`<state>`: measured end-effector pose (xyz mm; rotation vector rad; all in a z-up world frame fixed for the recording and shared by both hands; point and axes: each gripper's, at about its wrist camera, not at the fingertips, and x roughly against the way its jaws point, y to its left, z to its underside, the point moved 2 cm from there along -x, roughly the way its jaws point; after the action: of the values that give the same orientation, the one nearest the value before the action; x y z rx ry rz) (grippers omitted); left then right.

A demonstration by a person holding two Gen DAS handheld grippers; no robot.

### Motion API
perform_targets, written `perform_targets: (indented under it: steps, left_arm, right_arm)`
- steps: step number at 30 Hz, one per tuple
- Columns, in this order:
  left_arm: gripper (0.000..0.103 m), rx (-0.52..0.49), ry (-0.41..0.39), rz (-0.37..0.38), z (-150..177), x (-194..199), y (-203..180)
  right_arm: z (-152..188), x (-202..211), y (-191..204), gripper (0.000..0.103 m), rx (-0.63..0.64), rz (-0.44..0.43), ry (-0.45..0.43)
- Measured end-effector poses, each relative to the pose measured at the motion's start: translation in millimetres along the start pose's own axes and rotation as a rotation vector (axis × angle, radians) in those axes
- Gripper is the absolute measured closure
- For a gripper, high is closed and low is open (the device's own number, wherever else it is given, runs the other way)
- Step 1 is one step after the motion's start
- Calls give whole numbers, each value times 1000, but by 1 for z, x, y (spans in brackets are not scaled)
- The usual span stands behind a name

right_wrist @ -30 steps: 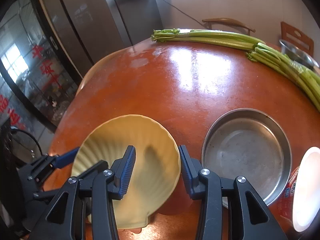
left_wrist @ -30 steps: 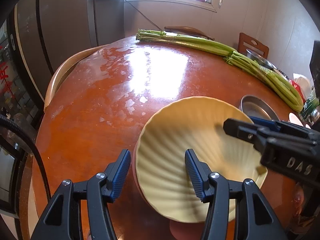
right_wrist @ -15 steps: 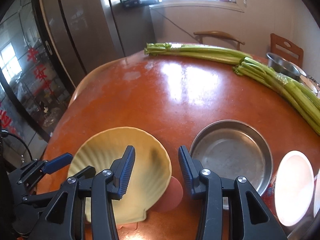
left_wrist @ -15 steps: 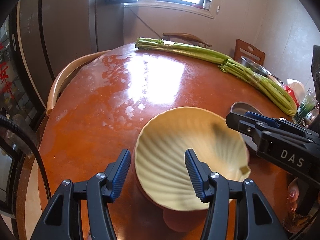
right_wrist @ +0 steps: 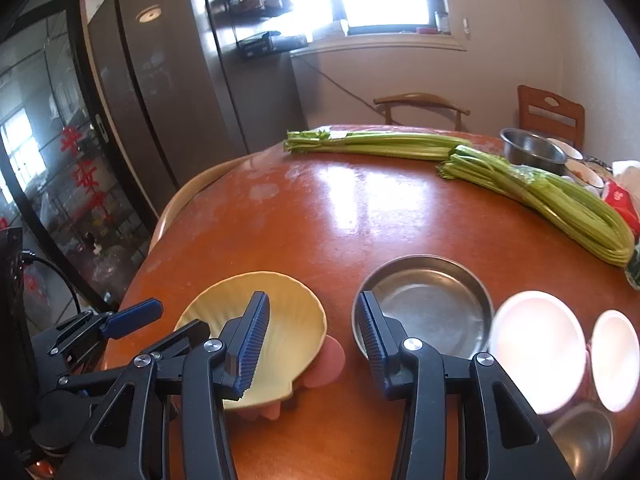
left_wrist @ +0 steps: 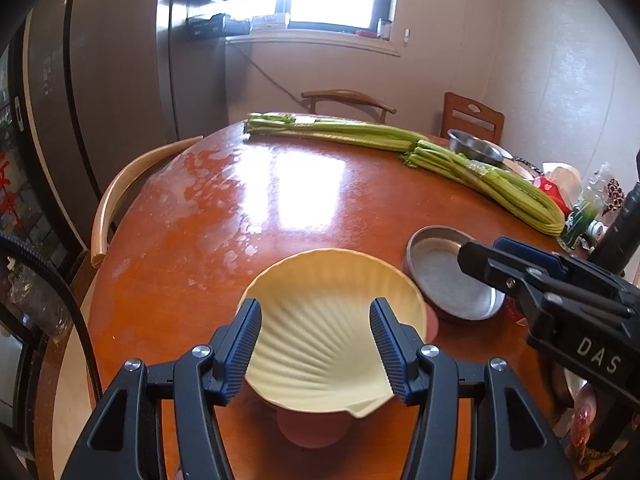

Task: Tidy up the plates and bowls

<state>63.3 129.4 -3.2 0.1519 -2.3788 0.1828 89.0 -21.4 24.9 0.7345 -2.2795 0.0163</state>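
Left tongs [left_wrist: 315, 352] are seen spread, nothing gripped; the ribbed shell-shaped yellow dish [left_wrist: 332, 328] lies behind and below the pads, apart from them. Right tongs [right_wrist: 312, 334] are likewise released and empty, pads framing bare bench [right_wrist: 360, 232] between the yellow dish and the steel pan [right_wrist: 428, 308]. The dish is seated on a pink dish [left_wrist: 316, 430], whose rim shows at the near and right edges, close to the near bench edge.

Versus a second ago: both tongs have been raised and drawn back. The dish is now seen smaller and lower in both views, and more of the bench and room has come into view. The right tongs, formerly over the dish rim, are now off to its right. The dish itself is unmoved.

Only in the right wrist view: two white bowls [right_wrist: 536, 352] right of the pan, plus a steel rim at the bottom corner. Only in the left wrist view: the whole curved chair back [left_wrist: 120, 192] at the left bench edge.

Further out, two celery bundles [left_wrist: 352, 130] and a steel bowl [left_wrist: 474, 146] are seen in both.
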Motion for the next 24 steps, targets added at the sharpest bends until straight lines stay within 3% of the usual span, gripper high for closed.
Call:
perform_targets:
  steps: [11,24]
  left_arm:
    - [47,-70,0,55,-7,16,-41]
    - [47,-125,44,76,-25,-3,-70]
  right_arm:
    - [23,21,-38,55,-87,48,33]
    - [46,12,-57,55,-169,5,123]
